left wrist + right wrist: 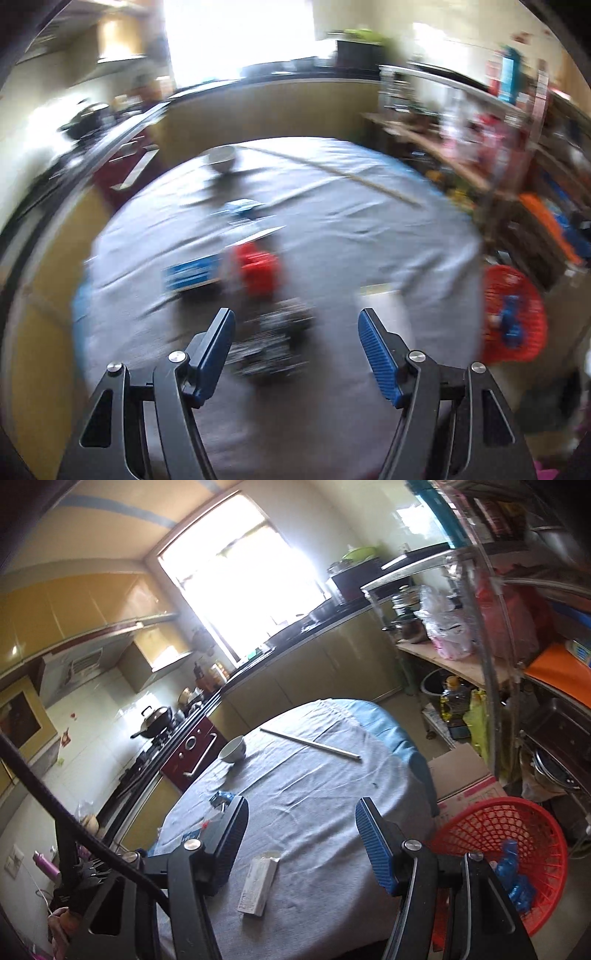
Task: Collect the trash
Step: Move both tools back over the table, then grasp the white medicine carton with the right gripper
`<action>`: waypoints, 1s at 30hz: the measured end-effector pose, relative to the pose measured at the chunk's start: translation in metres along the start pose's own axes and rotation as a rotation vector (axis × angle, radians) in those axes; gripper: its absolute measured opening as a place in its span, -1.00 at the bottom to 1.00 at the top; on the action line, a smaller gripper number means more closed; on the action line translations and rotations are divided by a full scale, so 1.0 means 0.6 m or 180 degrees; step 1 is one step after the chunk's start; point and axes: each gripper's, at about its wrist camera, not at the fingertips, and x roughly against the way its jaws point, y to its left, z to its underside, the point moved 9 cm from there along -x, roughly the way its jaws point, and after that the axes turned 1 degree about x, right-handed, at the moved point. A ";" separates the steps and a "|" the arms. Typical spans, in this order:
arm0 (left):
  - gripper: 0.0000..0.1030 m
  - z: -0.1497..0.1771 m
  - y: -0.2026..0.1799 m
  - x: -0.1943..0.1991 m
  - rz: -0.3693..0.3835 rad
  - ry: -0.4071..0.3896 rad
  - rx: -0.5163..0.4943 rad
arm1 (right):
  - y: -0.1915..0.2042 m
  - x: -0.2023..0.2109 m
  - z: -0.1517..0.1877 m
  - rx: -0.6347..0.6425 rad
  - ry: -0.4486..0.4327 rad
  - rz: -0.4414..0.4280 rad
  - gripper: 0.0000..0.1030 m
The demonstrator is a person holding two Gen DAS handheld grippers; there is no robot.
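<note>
My left gripper [297, 325] is open wide, and nothing sits between its two blue pads [376, 354]. It hangs in the air over the tabletop [369, 236], which has a grey cloth on it. The left wrist view is very blurry. Past the left gripper, on the cloth, I can see a dark crumpled thing [275, 343], a red thing [258, 271] and a blue and white box [192, 273] just beside the red thing. I cannot tell what they are for sure, because of the blur.

My right gripper [301, 816] is open wide too, and it holds nothing. It does not touch anything. On the tabletop, just under the gap between its jaws, lies a small white packet [258, 886]. Near the left pad [231, 834] of this gripper there are little blue scraps [221, 797] on the cloth.

Far across the tabletop from the white packet stands a white bowl [233, 750], and a long thin stick [310, 743] lies flat beside it.

The red basket [517, 834] stands on the floor, close to the edge of the tabletop on the right side. It has blue trash [513, 871] in it already
</note>
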 end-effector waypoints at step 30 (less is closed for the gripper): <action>0.40 0.184 0.249 -0.015 -0.0726 0.0265 0.0609 | 0.147 -0.311 0.245 0.0425 0.1930 0.0377 0.26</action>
